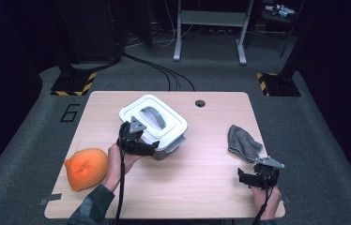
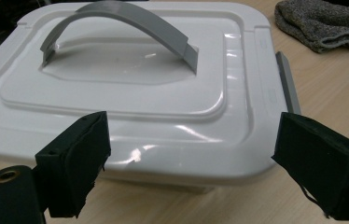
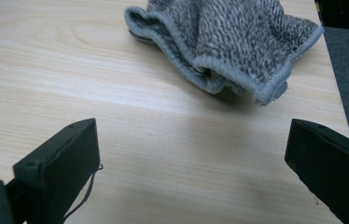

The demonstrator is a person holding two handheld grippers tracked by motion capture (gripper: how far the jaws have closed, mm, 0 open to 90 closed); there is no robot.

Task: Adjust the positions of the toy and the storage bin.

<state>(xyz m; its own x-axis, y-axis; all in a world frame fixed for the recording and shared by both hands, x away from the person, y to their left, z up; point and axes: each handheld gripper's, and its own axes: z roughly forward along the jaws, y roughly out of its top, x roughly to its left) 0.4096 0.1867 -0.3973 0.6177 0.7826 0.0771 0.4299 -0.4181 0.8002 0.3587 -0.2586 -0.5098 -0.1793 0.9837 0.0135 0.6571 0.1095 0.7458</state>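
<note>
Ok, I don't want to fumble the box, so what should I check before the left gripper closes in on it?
1. Left gripper open: ok, jaws spread wide.
2. Aimed at the white box: ok, its near edge sits between the jaws.
3. Contact with the box: cannot tell.
4. Lid seated on the box: ok, it lies flat, grey handle arched over it.
5. Grey side latch fastened: cannot tell.
6. Right gripper out of the way: ok, open near the grey cloth, apart from the box.
</note>
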